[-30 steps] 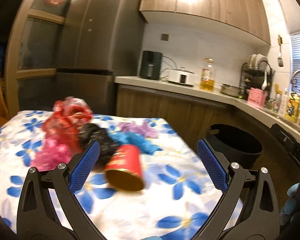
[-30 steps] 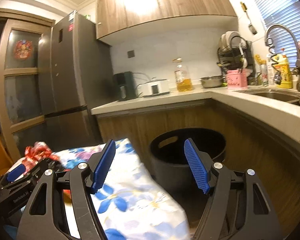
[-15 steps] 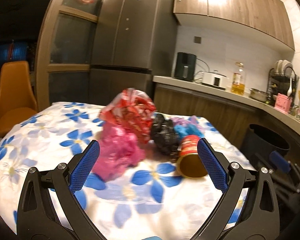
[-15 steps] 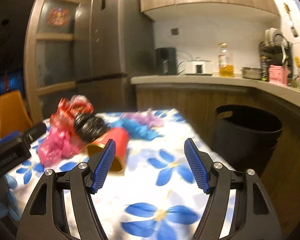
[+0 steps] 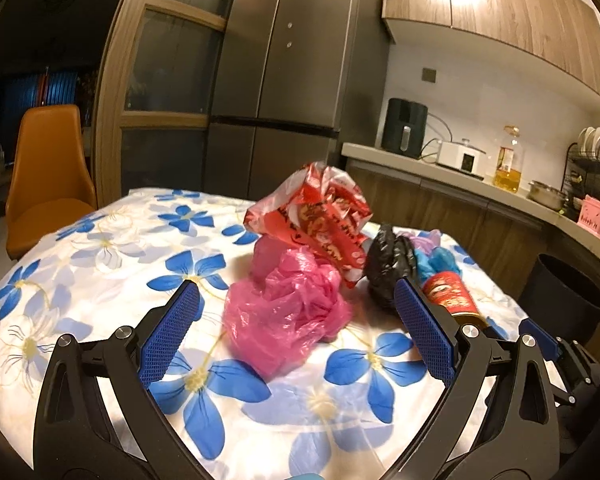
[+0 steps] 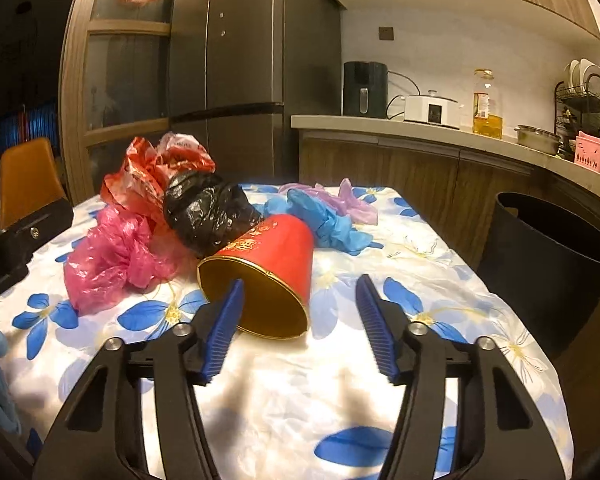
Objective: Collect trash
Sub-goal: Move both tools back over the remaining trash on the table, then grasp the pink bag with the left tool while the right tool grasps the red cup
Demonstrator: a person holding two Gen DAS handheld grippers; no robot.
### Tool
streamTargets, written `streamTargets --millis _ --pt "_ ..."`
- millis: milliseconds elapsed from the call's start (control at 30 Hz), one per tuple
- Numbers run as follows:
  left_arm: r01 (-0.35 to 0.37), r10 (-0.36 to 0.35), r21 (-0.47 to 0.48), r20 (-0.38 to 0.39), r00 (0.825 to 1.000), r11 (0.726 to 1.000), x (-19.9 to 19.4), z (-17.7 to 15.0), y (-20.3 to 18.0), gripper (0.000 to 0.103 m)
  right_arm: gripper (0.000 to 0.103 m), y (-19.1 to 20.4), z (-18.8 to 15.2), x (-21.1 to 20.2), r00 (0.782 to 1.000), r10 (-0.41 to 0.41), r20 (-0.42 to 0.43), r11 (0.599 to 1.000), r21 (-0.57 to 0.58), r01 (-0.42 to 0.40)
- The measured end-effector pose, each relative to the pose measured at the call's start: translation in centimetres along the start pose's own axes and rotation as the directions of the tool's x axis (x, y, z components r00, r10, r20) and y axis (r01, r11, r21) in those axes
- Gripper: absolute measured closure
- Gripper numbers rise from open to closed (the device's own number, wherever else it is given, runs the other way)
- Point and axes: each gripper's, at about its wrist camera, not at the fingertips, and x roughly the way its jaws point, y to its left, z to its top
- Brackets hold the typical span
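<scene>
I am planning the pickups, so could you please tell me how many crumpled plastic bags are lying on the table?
3 clear bags: the pink bag nearest the left gripper, the red printed bag behind it, and the black bag against the red cup. Others may be hidden.

Floral-clothed table (image 6: pixel 440 280) under bags (image 6: pixel 112 256), cup (image 6: pixel 272 268)

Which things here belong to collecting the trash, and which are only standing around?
For the job: pink bag, red printed bag, black bag, red cup, blue gloves, black bin.
Just there: fridge, oil bottle, orange chair.
</scene>
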Motion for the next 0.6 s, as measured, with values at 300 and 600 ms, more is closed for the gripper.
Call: streamTargets --millis 300,600 --pt "0.009 -0.01 -0.025 -0.049 0.999 1.0 3.4 0.8 0.2 0.01 0.08 0.6 0.0 1.5 0.999 0.017 -0.044 1.0 -0.017 -0.017" --pt "0.037 -0.046 -0.053 -0.188 0.981 0.998 7.1 0.5 0.6 0.054 0.094 0.7 0.0 1.5 0.998 0.032 -0.048 0.999 -0.028 -0.034"
